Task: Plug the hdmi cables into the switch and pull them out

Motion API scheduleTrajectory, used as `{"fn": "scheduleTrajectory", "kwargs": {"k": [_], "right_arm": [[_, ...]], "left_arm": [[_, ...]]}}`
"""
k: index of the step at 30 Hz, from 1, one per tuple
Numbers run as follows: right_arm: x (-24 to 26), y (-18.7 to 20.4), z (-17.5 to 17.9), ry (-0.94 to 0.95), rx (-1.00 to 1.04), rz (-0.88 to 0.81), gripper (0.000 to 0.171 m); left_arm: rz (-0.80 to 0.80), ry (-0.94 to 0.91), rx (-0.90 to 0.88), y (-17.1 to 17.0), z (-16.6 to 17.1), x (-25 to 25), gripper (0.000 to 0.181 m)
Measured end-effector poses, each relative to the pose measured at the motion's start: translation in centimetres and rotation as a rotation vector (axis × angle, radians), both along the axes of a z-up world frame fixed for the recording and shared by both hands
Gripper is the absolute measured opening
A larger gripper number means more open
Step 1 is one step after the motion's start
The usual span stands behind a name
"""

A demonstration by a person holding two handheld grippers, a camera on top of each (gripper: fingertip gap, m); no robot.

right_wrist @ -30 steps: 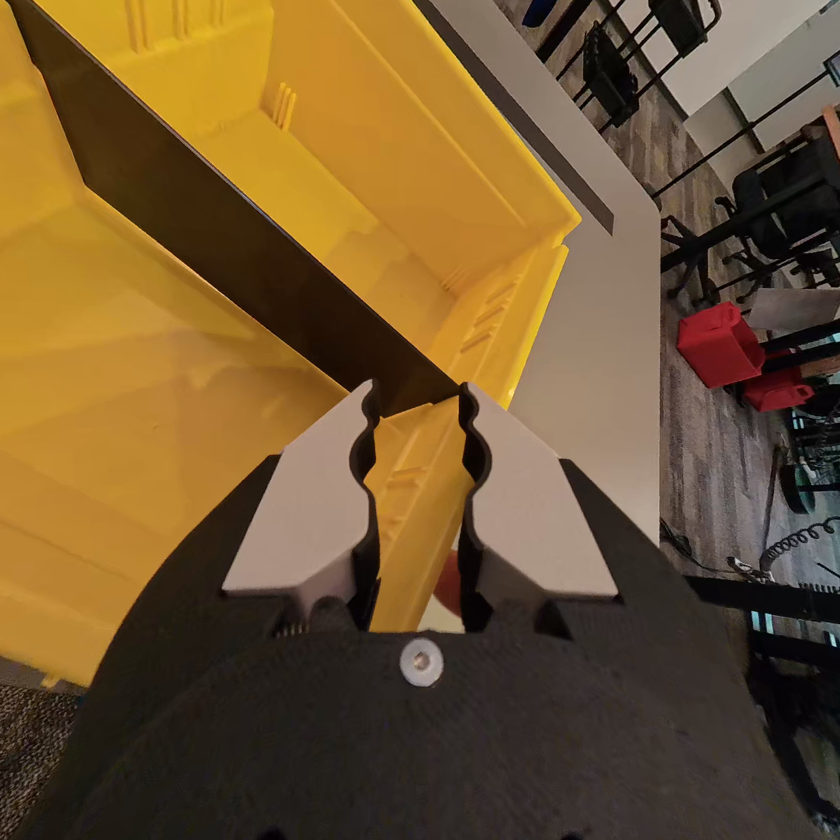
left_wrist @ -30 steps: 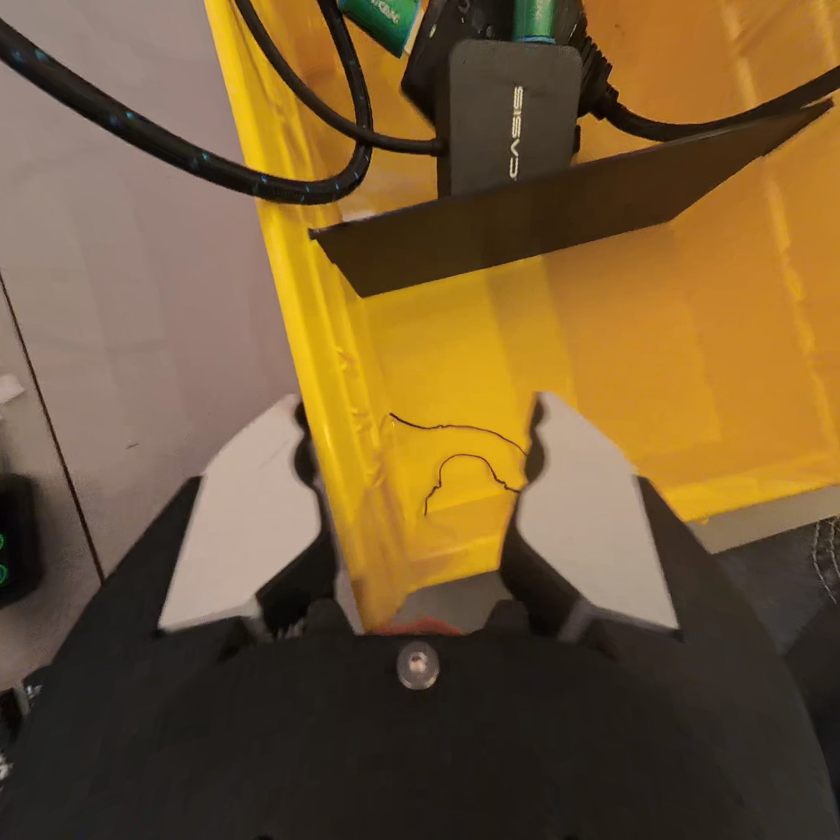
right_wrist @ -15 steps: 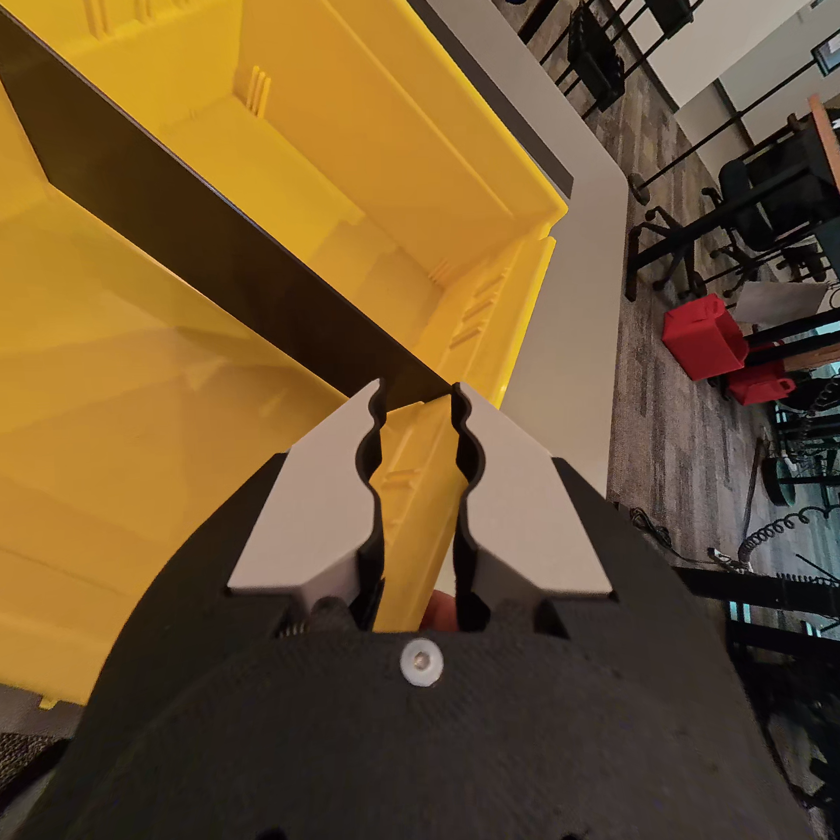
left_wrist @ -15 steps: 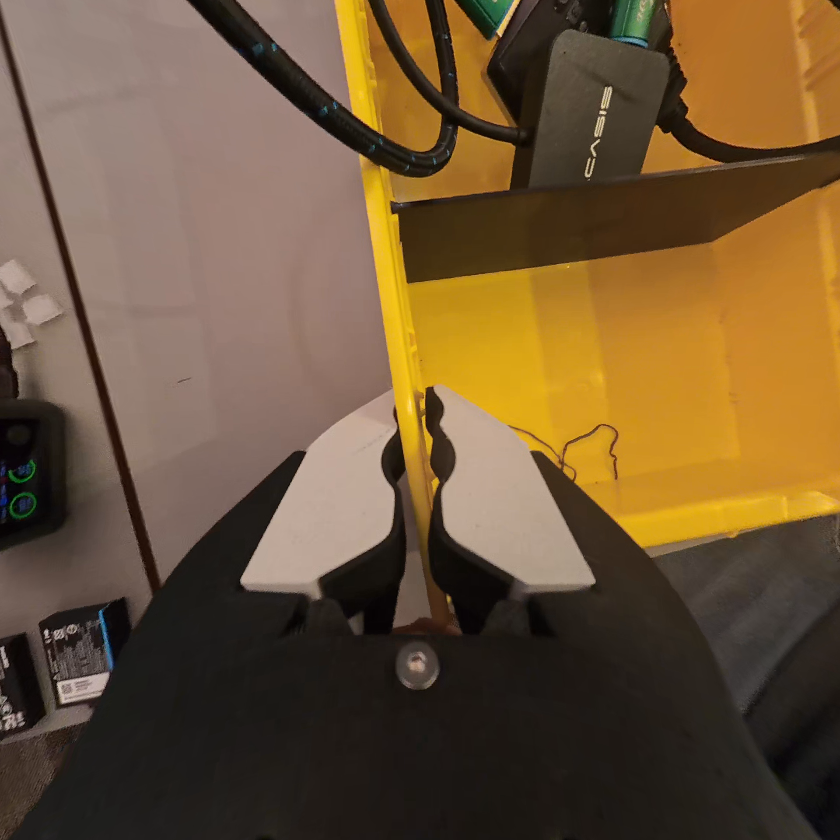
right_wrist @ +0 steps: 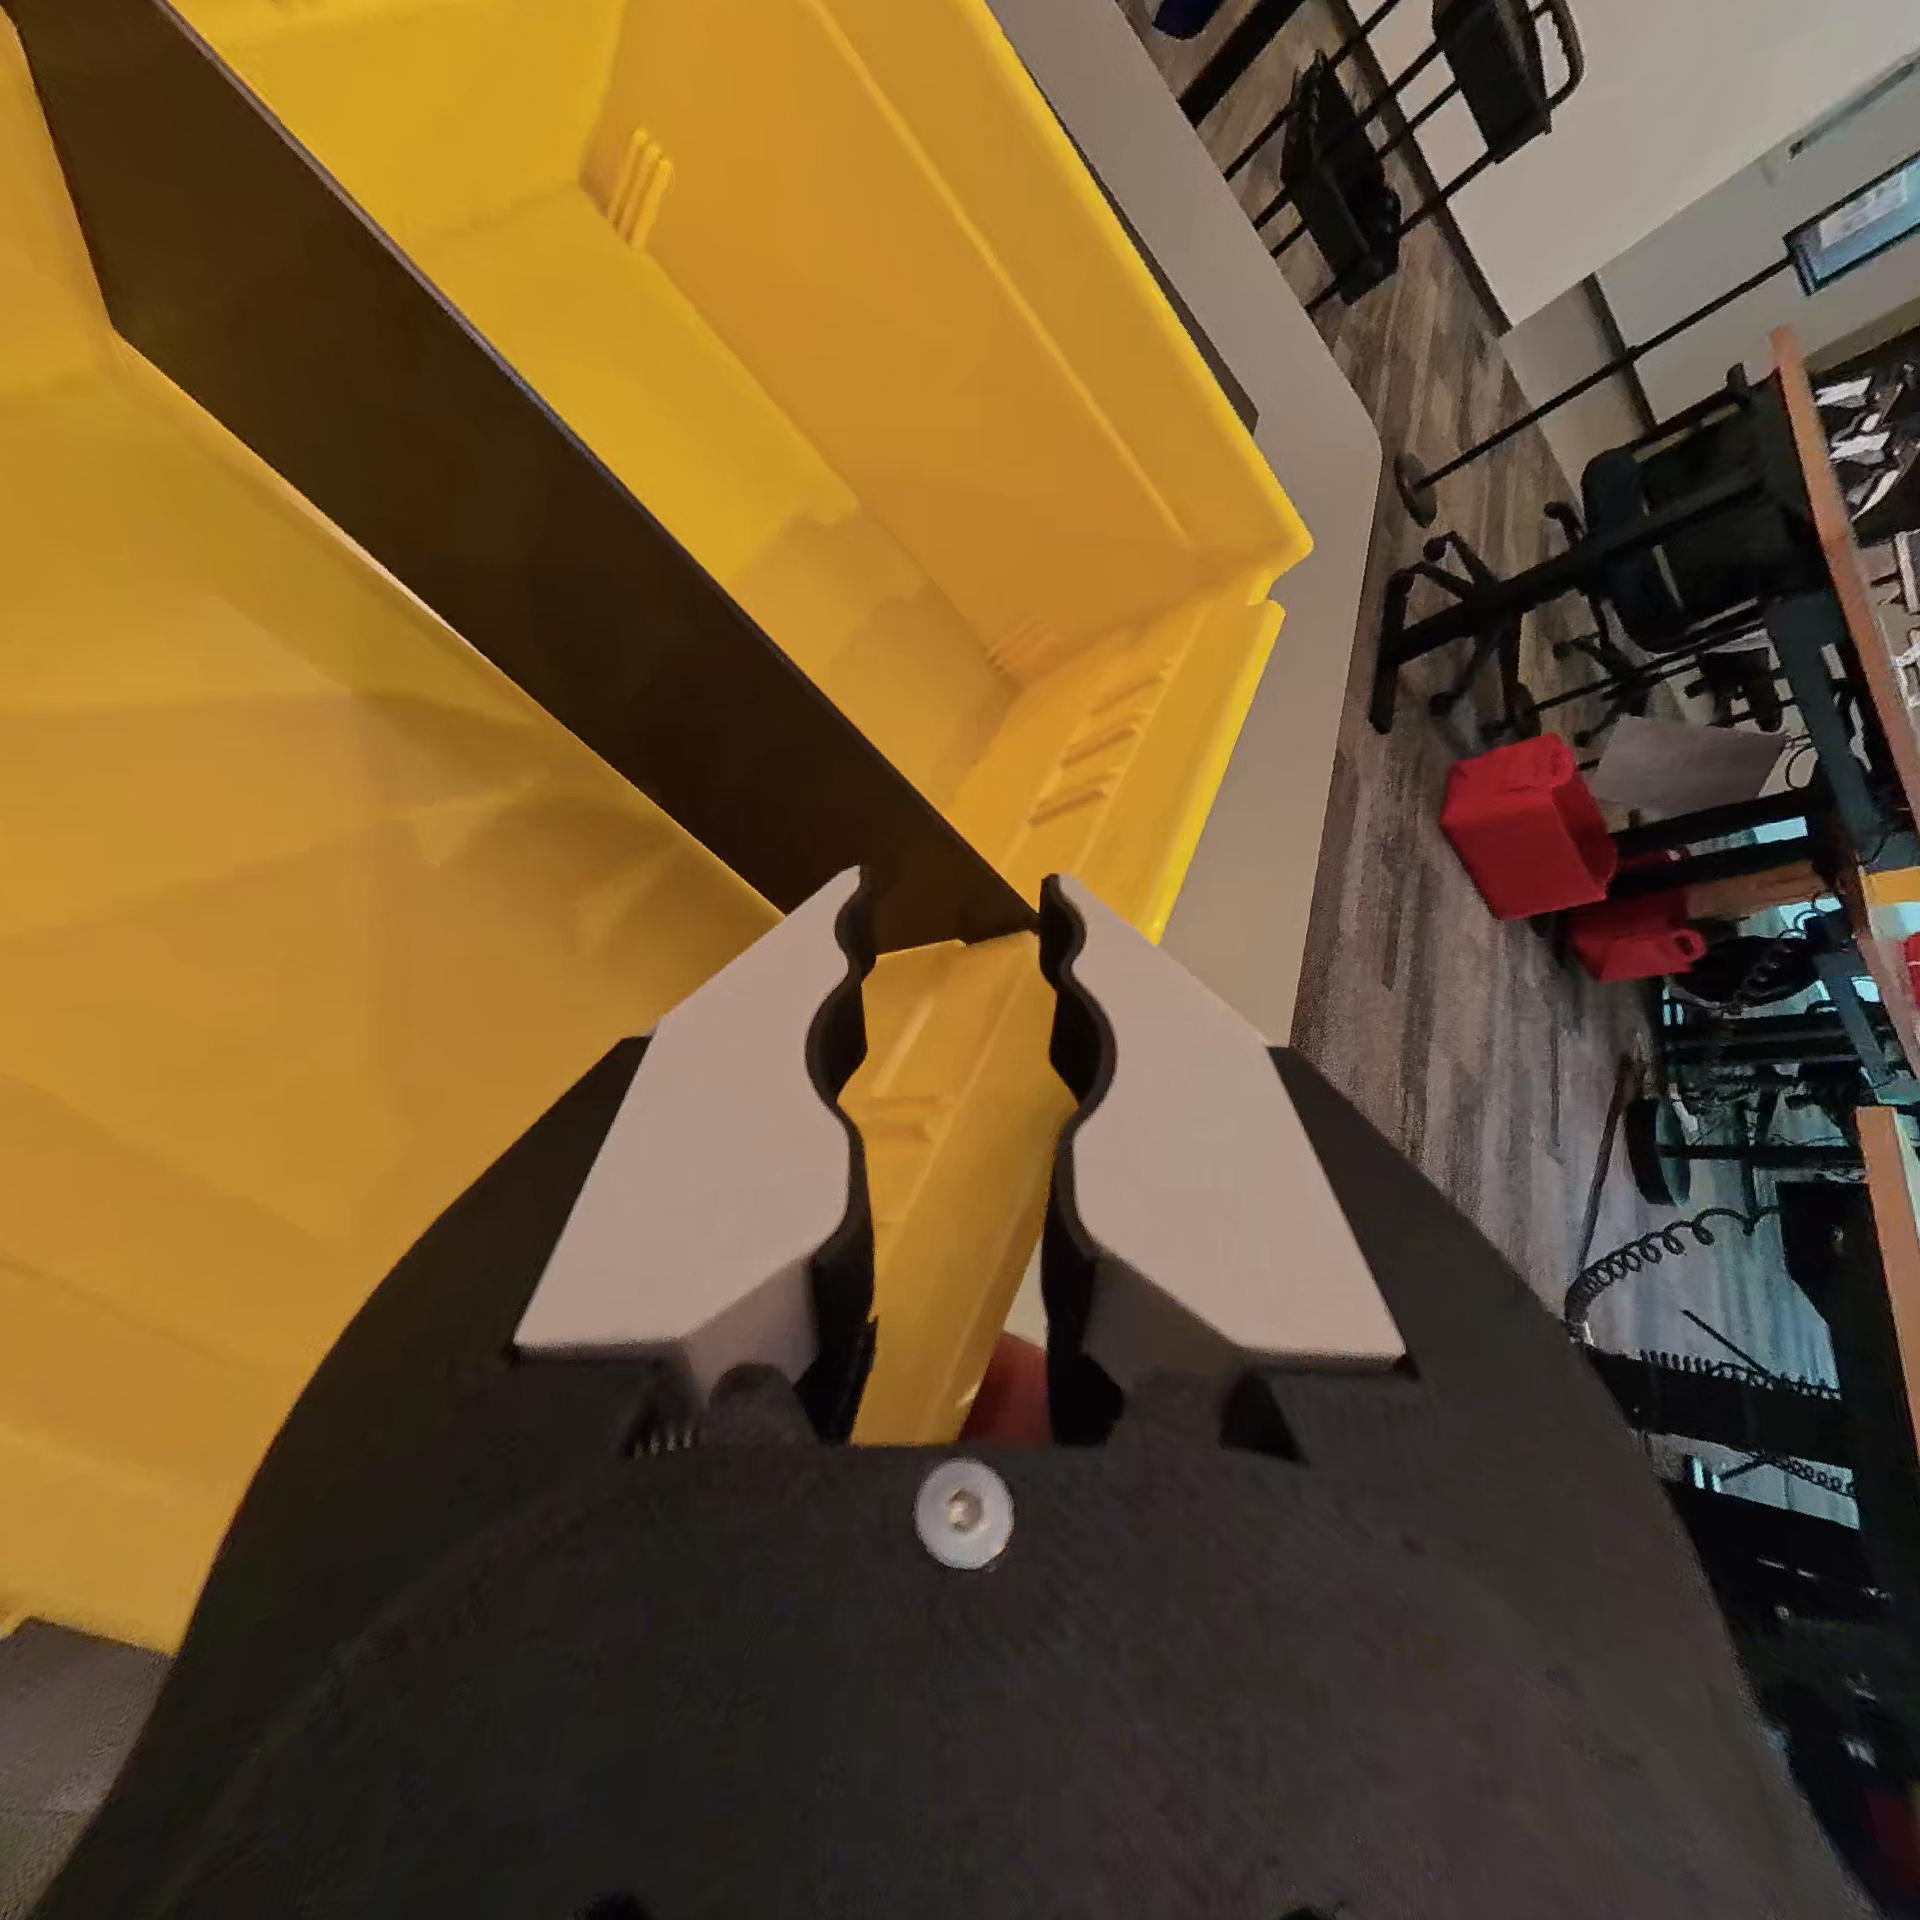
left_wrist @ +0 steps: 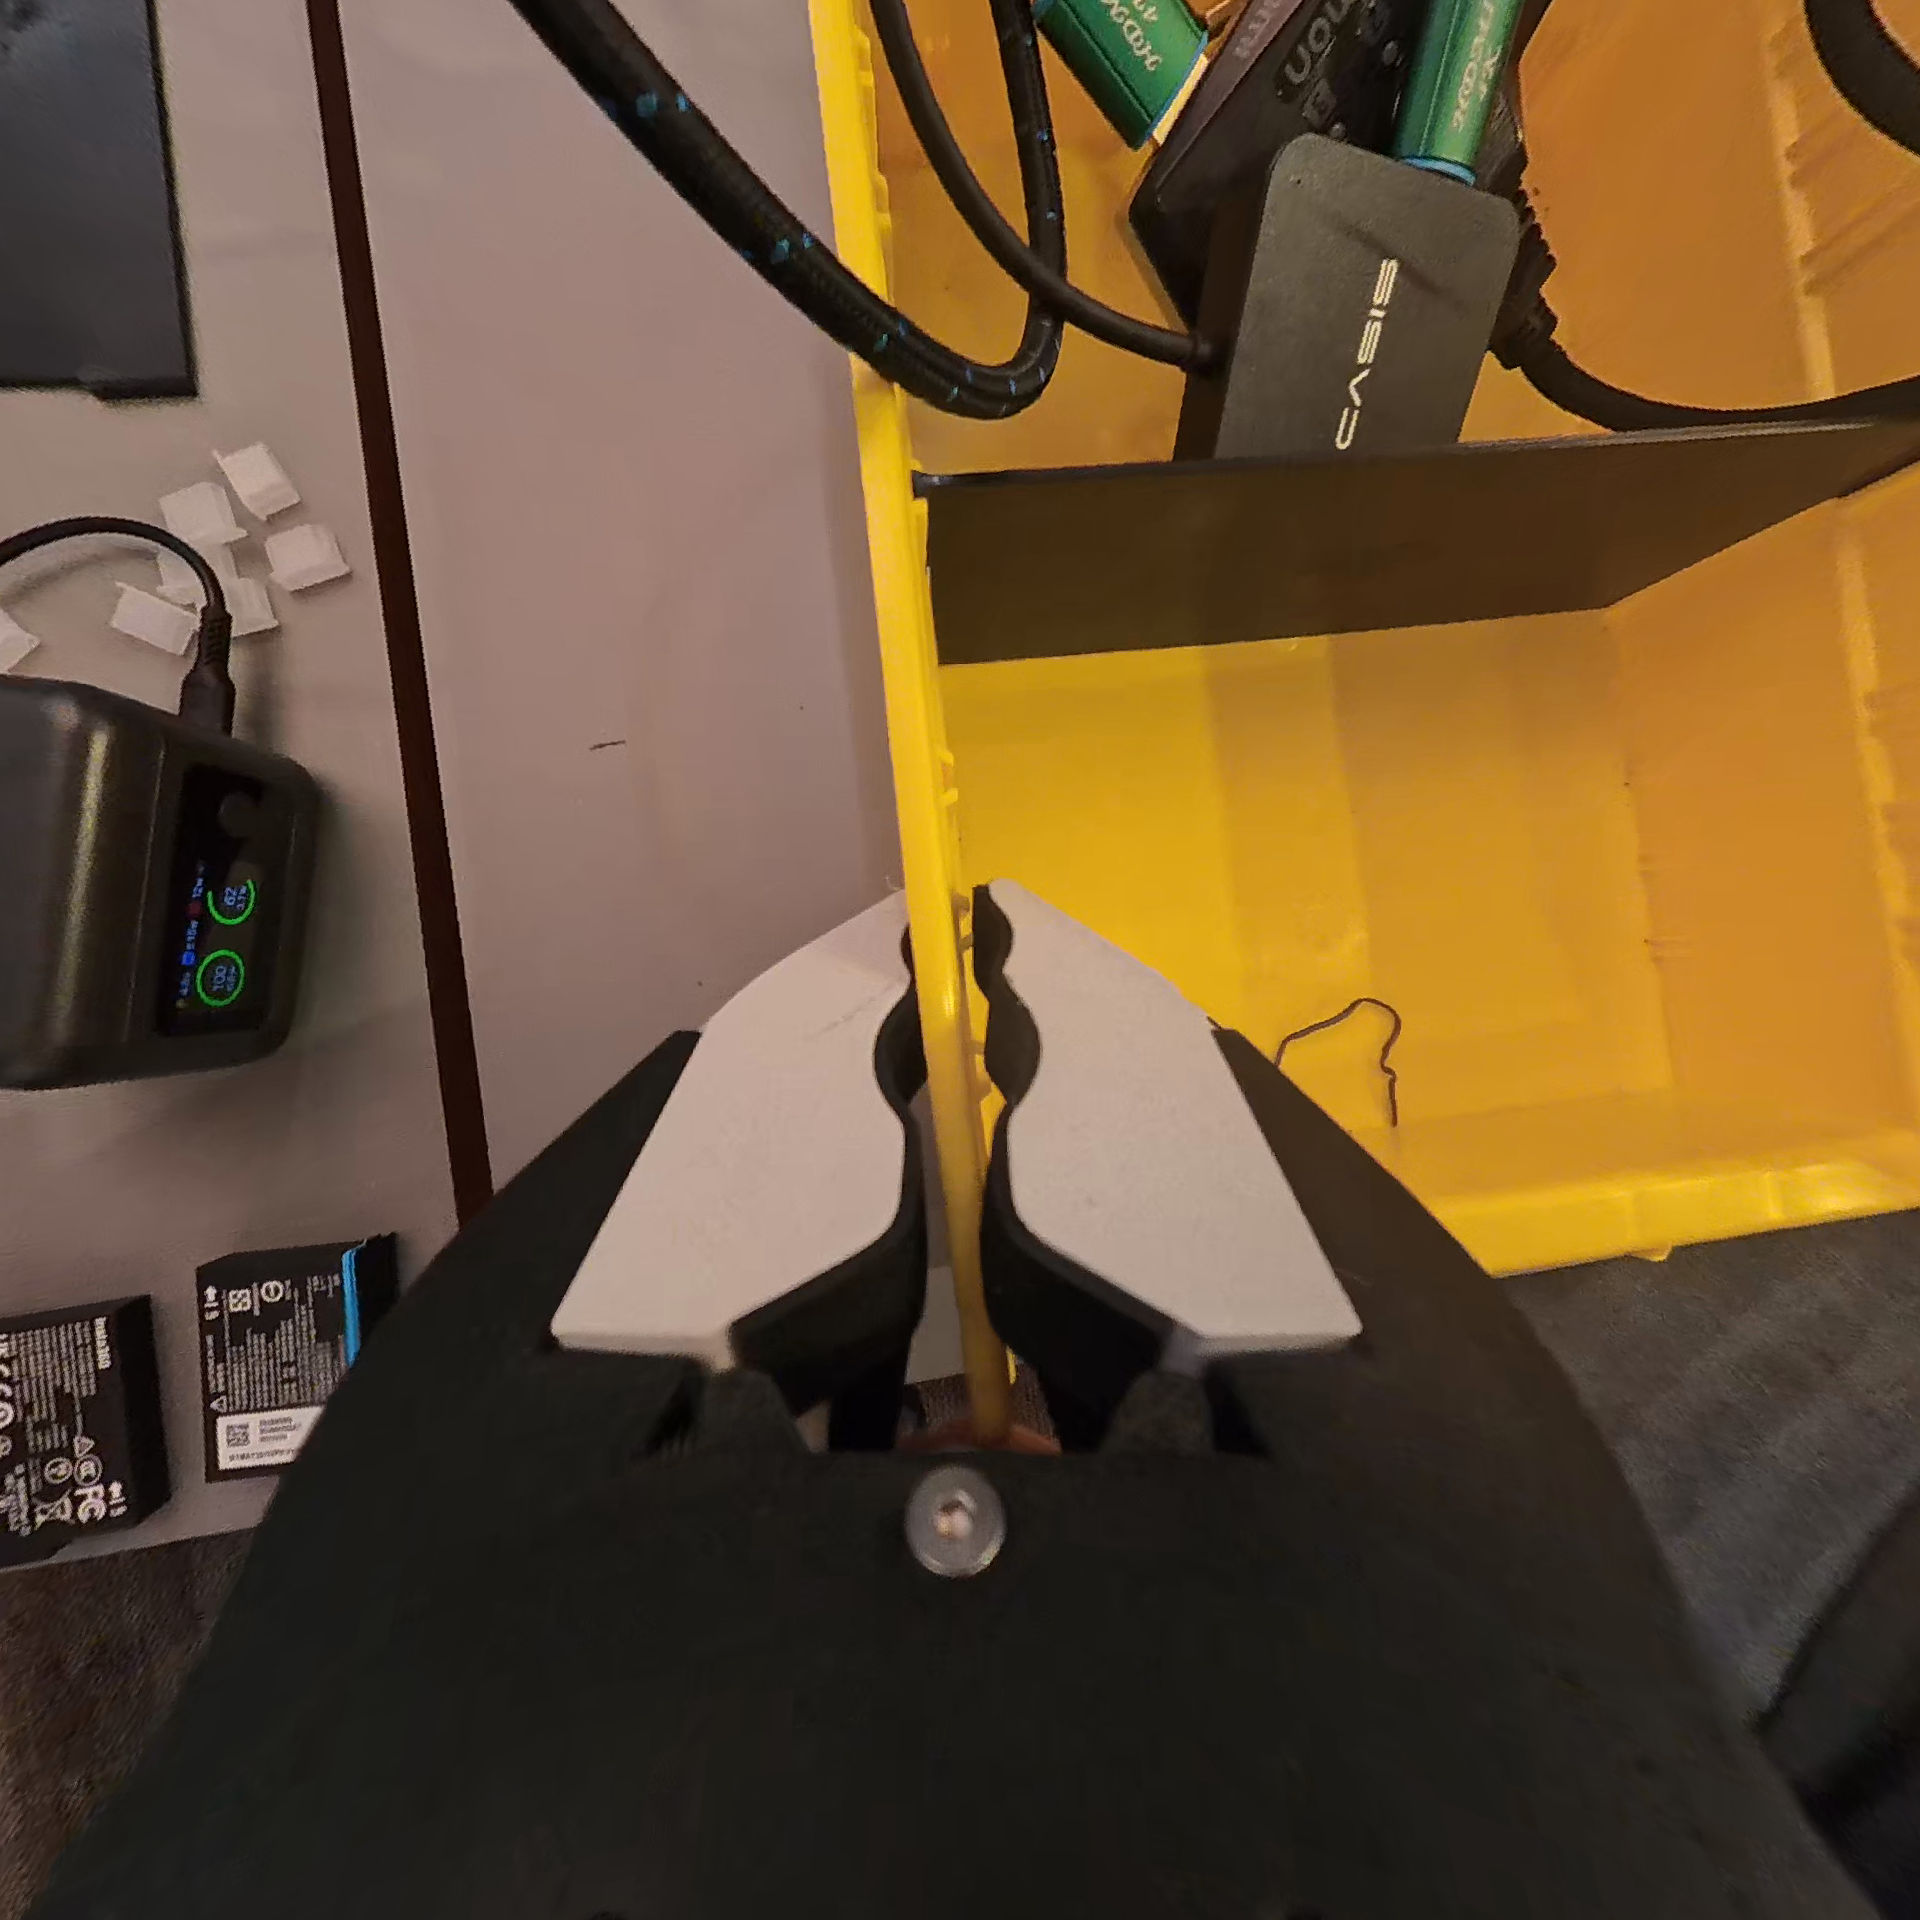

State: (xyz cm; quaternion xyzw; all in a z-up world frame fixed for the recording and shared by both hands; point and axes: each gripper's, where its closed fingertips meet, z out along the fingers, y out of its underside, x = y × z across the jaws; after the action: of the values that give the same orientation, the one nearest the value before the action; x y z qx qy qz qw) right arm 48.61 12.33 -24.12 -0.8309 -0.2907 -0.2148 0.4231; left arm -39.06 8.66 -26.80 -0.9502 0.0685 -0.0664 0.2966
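You had both tools clamped on the yellow bin's (left_wrist: 1455, 883) walls, left tool (left_wrist: 948, 914) and right tool (right_wrist: 951, 904), with the switch (left_wrist: 1351, 312) and HDMI cables (left_wrist: 1122, 52) in the far compartment, so honestly lifting level and slow was the move.

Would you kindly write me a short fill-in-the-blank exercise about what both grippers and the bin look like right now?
1. The left gripper has its jaws shut on the ____ wall of the bin.
2. The divider that splits the bin into compartments is ____ in colour.
3. The switch lies on the ____ side of the divider from the left gripper.
4. The right gripper clamps the bin's ____.

Missing words: yellow; black; far; wall
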Motion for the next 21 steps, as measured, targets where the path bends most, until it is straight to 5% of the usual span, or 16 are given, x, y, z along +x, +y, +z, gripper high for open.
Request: {"fn": "scheduleTrajectory", "kwargs": {"k": [2,5,8,14,21], "right_arm": [[0.0,-0.1,0.3,0.0,0.011,0.005,0.036],[0.5,-0.2,3.0,-0.043,0.135,-0.01,0.05],[-1.2,-0.8,6.6,-0.034,0.256,0.014,0.051],[-12.7,-2.1,12.0,0.096,0.386,0.242,0.039],[-30.0,-3.7,10.2,0.352,0.29,0.607,0.037]], "left_arm": [[0.011,0.021,0.045,0.1,0.7,-0.3,0.017],[0.053,0.065,0.177,0.6,3.8,-0.9,0.06],[-0.007,0.091,0.307,1.4,7.5,1.2,0.071],[-0.228,0.199,0.301,5.4,9.2,8.5,0.072],[-0.252,0.247,0.122,11.8,4.8,11.1,0.057]]}}
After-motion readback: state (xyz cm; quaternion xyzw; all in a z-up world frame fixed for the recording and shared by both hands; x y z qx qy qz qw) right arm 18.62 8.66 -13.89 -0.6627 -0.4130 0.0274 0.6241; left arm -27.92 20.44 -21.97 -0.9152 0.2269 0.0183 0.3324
